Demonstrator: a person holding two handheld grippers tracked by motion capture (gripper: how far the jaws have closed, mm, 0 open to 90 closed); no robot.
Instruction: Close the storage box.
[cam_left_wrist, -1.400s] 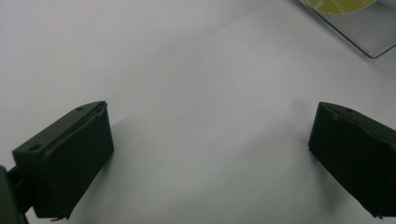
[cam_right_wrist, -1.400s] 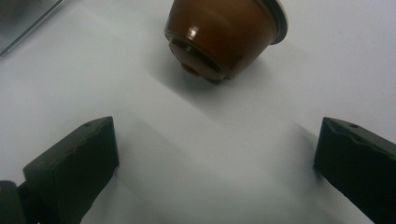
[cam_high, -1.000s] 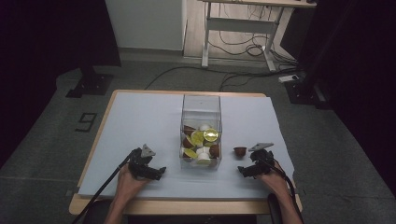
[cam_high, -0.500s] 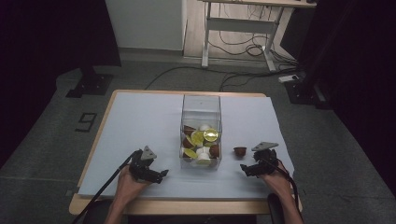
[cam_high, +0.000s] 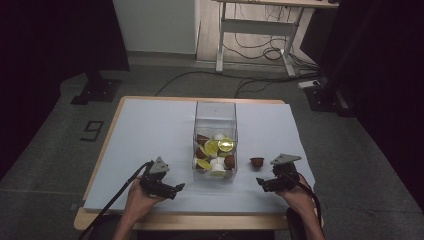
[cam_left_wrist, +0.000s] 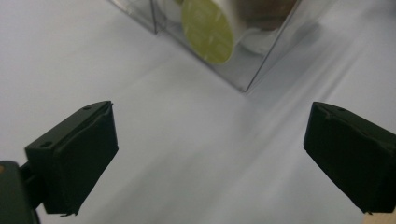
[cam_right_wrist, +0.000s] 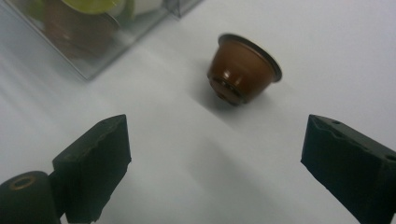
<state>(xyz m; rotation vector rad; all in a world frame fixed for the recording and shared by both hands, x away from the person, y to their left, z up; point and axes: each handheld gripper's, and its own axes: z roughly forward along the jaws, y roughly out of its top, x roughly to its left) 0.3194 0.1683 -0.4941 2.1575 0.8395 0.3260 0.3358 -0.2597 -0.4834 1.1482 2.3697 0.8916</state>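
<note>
A clear plastic box (cam_high: 215, 131) is standing mid-desk, holding yellow-green, white and brown coffee capsules; in the left gripper view its near corner is rising just ahead, a green-lidded capsule (cam_left_wrist: 207, 29) pressing against the wall. A lone brown coffee capsule (cam_high: 257, 162) is lying on its side on the pale sheet, just right of the box and apart from it, with nothing blocking the way to it. The sheet is covering a wooden desk (cam_high: 110, 137); grey carpet, trailing cables and another table's white legs are lying beyond, in a dim room. The right claw (cam_right_wrist: 215, 161) is pointing at the brown capsule, its jaws having just been closing slightly yet standing wide and empty, the capsule ahead of them, untouched. The left claw (cam_left_wrist: 210, 154) is standing wide, holding nothing, over bare sheet
</note>
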